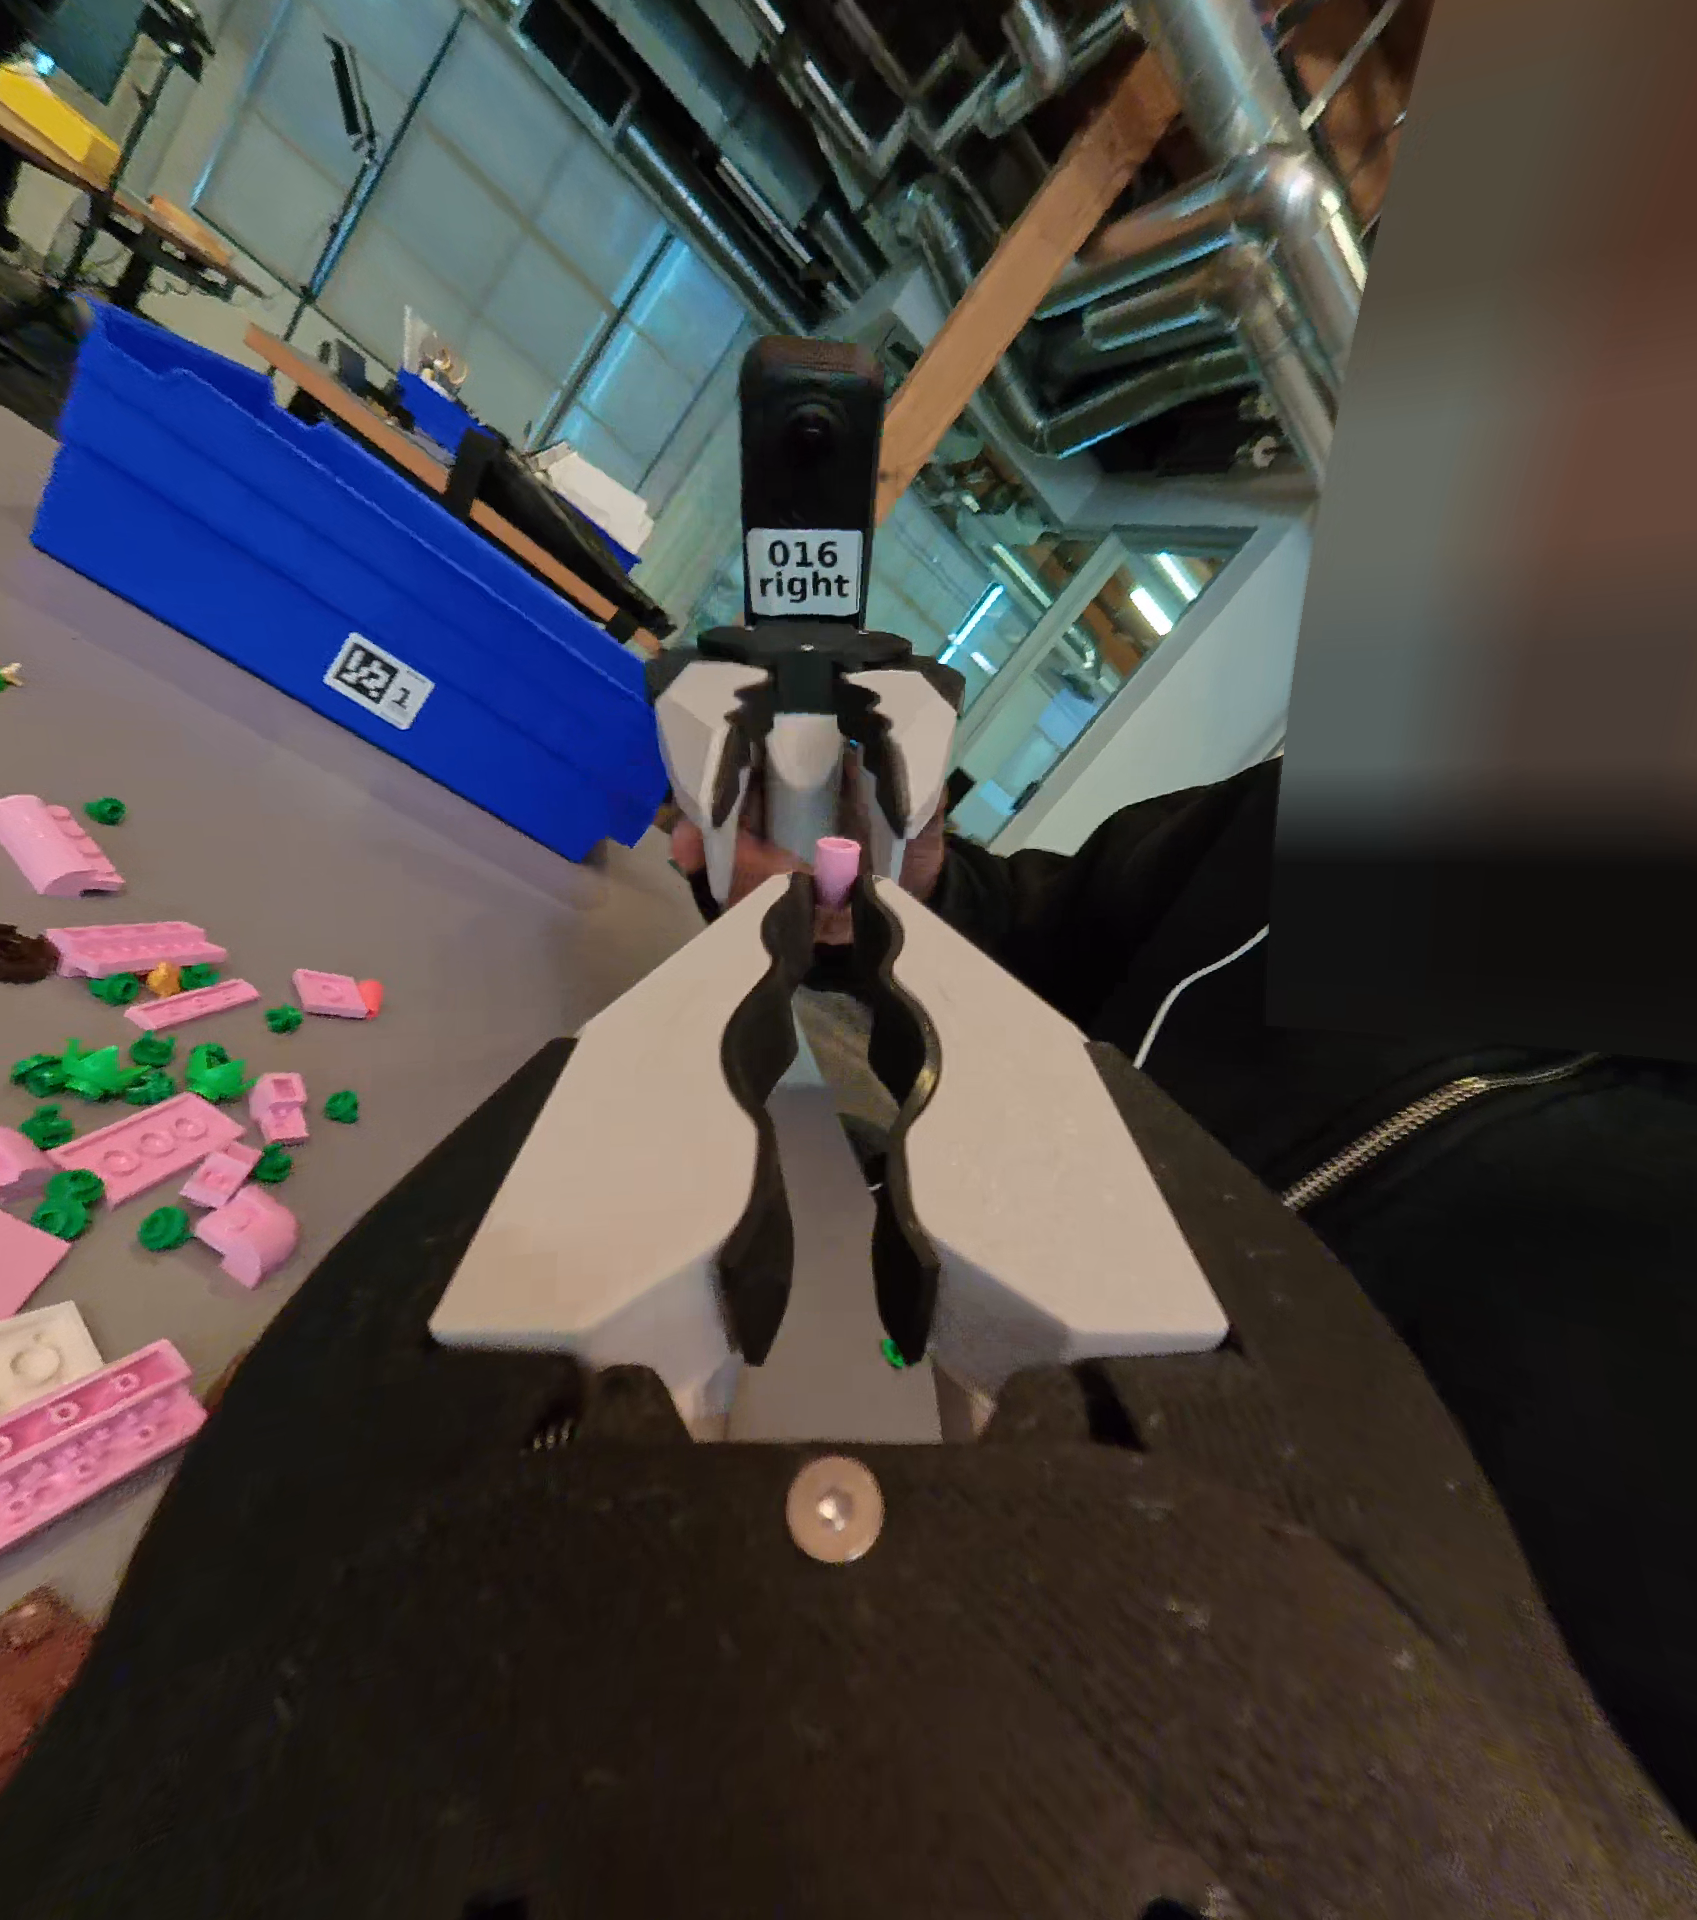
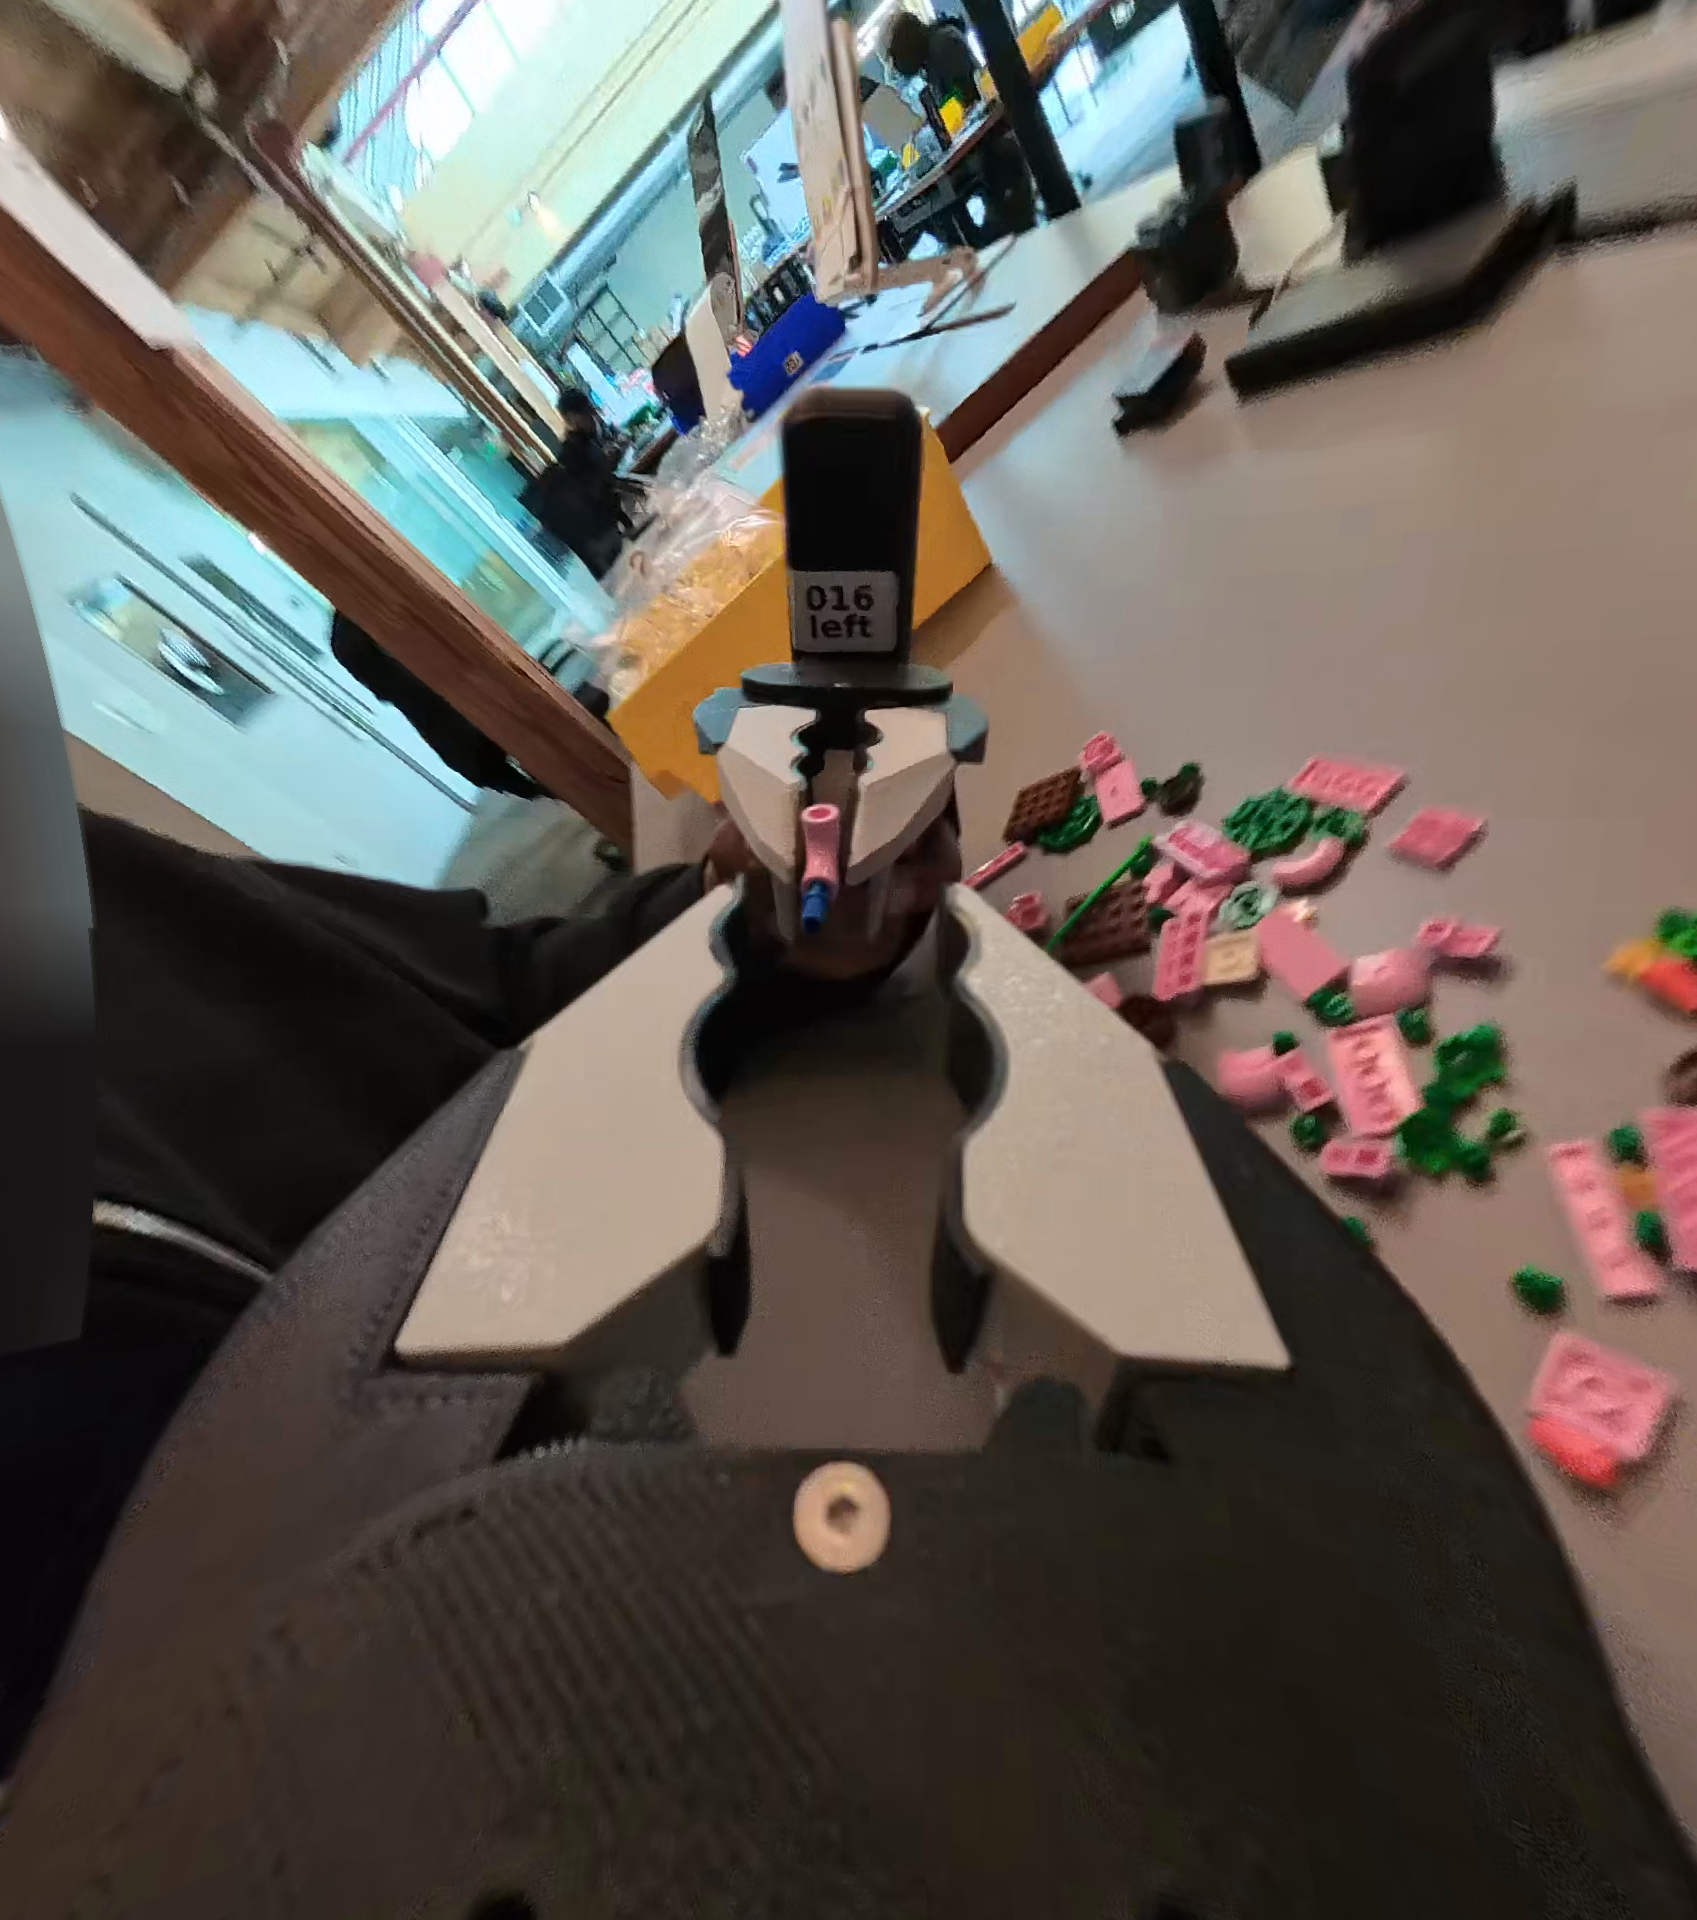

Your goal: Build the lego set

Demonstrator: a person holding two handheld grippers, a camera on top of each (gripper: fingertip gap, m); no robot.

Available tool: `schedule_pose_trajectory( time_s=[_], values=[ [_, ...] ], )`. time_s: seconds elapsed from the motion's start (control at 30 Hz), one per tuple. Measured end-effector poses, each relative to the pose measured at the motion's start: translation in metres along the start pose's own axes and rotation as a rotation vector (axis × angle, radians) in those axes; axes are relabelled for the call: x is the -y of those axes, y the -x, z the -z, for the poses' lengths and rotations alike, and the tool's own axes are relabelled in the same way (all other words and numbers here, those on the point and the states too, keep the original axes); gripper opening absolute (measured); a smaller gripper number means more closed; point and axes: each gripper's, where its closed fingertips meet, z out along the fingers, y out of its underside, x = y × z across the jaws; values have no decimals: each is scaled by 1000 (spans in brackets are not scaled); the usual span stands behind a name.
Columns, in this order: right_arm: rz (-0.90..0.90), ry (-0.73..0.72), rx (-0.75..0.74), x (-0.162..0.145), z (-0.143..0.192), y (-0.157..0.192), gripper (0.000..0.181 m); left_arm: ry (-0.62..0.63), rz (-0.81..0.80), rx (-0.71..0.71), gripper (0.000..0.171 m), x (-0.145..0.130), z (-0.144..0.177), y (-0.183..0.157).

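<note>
My left gripper (image 1: 836, 896) is shut on a small pink Lego piece (image 1: 838, 864) at its fingertips, held up in the air. In the right wrist view the same piece (image 2: 820, 836) shows as a pink tube with a blue pin (image 2: 813, 902) sticking out of its lower end, held by the left gripper (image 2: 828, 831). My right gripper (image 2: 839, 925) is open and empty, its jaws wide apart, and faces the left gripper just short of the piece. It also shows in the left wrist view (image 1: 808, 769), tip to tip with the left one.
Loose pink, green and brown Lego pieces (image 1: 137, 1132) lie scattered on the grey table (image 1: 304, 831); they also show in the right wrist view (image 2: 1343, 1039). A blue bin (image 1: 304, 582) and a yellow bin (image 2: 948, 540) stand farther back. A person's black sleeve (image 2: 304, 935) lies close behind. Less than 4 cm separates the two grippers' tips.
</note>
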Motion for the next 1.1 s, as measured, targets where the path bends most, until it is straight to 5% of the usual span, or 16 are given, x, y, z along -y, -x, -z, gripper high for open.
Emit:
schedule_pose_trajectory(
  time_s=[0.23, 0.43, 0.63, 1.1],
  values=[
    [651, 67, 133, -23, 12, 41, 61, 166, 201, -229, 5, -28, -6, -17],
    [994, 265, 124, -60, 3, 45, 59, 395, 223, -298, 5, -66, -17, -35],
    [995, 392, 288, -80, 1, 68, 43, 519, 303, -349, 5, -86, -14, -44],
    [980, 594, 356, -101, -2, 72, 49, 614, 331, -383, 4, -103, -13, -53]
  ],
)
